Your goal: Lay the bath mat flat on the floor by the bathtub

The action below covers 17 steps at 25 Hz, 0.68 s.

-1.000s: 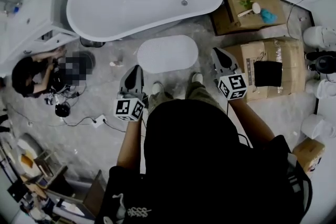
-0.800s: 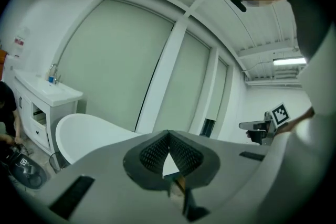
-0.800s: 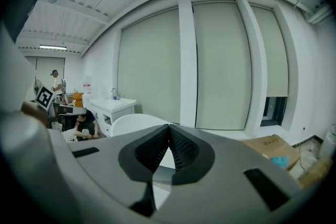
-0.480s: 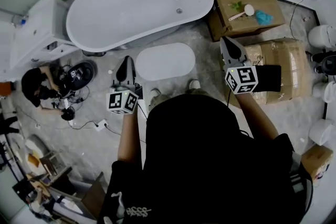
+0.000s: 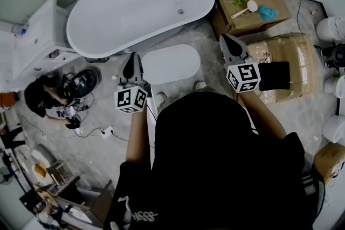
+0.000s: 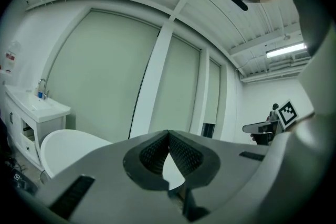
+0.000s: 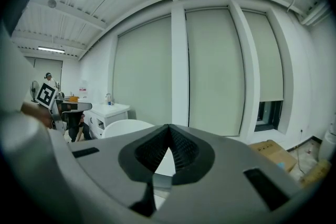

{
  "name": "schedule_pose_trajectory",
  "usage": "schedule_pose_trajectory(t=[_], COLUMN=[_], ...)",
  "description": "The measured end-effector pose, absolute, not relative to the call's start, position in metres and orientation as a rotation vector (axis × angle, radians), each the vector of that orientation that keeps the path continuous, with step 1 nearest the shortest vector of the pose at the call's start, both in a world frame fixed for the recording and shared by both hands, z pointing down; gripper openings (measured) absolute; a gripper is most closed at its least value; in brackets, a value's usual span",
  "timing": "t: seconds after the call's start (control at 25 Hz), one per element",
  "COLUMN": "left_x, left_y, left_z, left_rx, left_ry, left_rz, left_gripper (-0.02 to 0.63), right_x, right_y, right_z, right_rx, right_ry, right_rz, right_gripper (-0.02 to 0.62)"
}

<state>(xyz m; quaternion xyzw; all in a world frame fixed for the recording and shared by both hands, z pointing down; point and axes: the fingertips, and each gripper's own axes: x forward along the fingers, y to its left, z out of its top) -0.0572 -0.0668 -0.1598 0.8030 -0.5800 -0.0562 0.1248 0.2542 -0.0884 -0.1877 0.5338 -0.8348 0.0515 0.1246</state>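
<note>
The white oval bath mat (image 5: 170,63) lies flat on the grey floor just in front of the white bathtub (image 5: 140,8). The person's shoes (image 5: 159,98) stand at its near edge. My left gripper (image 5: 132,57) hangs above the floor at the mat's left end, shut and empty. At the mat's right, my right gripper (image 5: 224,39) is also shut with nothing in it. In the left gripper view the ribbed pads (image 6: 157,152) meet at the tip, with the tub (image 6: 63,149) beyond. The right gripper view shows its pads (image 7: 181,147) closed too.
Two cardboard boxes (image 5: 245,0) (image 5: 291,56) stand at the right, one with a black cloth (image 5: 274,75) on it. A white vanity (image 5: 35,35) is at the left. A person (image 5: 46,102) crouches by cables on the floor. White fixtures (image 5: 331,29) line the right edge.
Both grippers have risen away from the floor and stayed shut and empty. The mat has kept its place by the tub.
</note>
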Motion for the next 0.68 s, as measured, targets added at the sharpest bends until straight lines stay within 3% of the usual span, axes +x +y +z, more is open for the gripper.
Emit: schedule_pose_trajectory(t=[0.68], left_x=[-0.117], left_y=[-0.045], left_z=[-0.142], left_rx=[2.379], left_ry=[-1.684], left_rz=[-0.085], left_gripper=[0.02], right_x=[0.193], right_y=[-0.064], right_z=[-0.169], right_rx=[1.593], right_ry=[-2.461], right_rz=[0.182], right_gripper=[0.021])
